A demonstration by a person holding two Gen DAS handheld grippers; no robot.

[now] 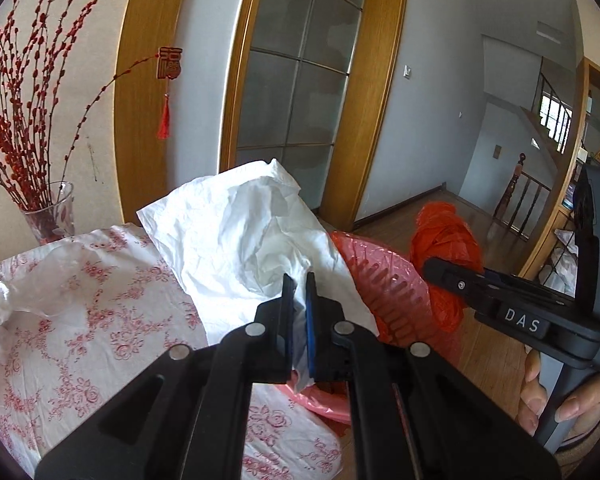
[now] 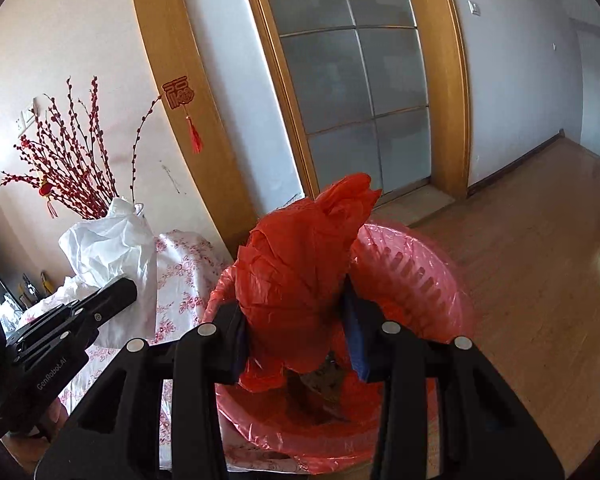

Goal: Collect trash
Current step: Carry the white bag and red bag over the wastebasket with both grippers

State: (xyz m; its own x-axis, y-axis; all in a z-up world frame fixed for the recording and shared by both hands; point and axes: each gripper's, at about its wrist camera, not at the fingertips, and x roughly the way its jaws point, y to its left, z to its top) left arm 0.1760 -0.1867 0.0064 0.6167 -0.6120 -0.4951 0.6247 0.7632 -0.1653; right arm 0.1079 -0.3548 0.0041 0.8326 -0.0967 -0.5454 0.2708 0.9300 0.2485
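Left claw (image 1: 299,280) was clenched on a crumpled white tissue (image 1: 244,232), its two fingers pinching a lower fold. The tissue was held up above the bench (image 1: 100,320), just left of the bin (image 2: 412,280). Right claw (image 2: 296,312) was clenched on a bunched orange plastic bag (image 2: 300,264), held over the bin's open mouth. The bin, lined with thin pink plastic, stood on the wood floor (image 2: 540,260) against the bench edge; dark scraps lay at its bottom. A floral cloth covered the bench. A clear crumpled plastic bag (image 1: 16,300) lay on the cloth, well left of the bin. Farther left of the bin, by the wall, stood a glass vase (image 1: 52,216) of red branches. Behind the bin was a frosted glass door (image 2: 360,80).
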